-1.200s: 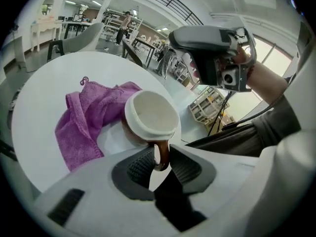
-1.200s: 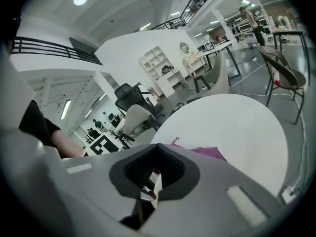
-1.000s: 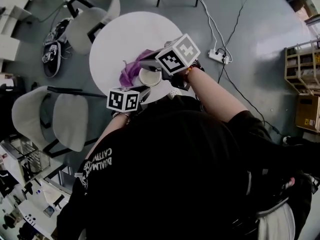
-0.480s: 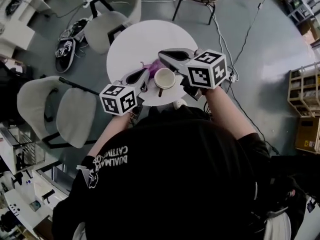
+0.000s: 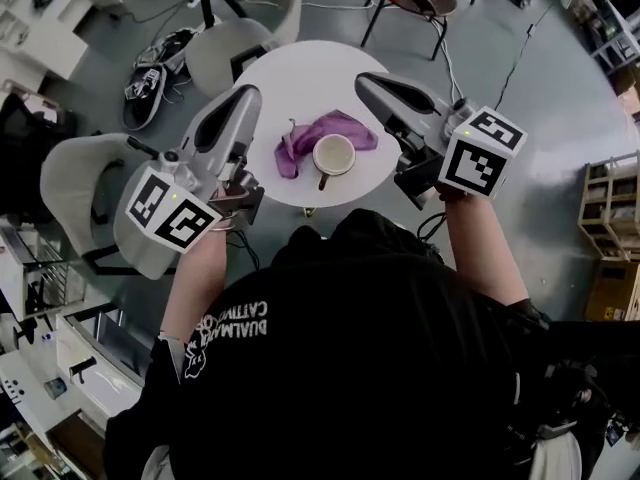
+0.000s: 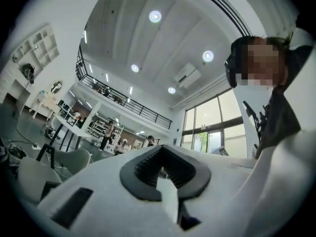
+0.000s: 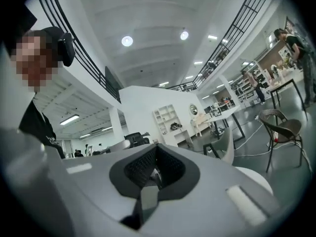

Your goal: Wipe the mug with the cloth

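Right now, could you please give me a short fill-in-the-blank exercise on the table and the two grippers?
The ____ cloth lies on the round white table.
The white mug stands ____, its opening facing up.
The left gripper and the right gripper, both shut, hold ____.
Missing words: purple; upright; nothing.

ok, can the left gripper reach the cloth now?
Probably yes: the cloth lies uncovered on the table beside the mug, nothing between. The left gripper is shut, so it must open first.
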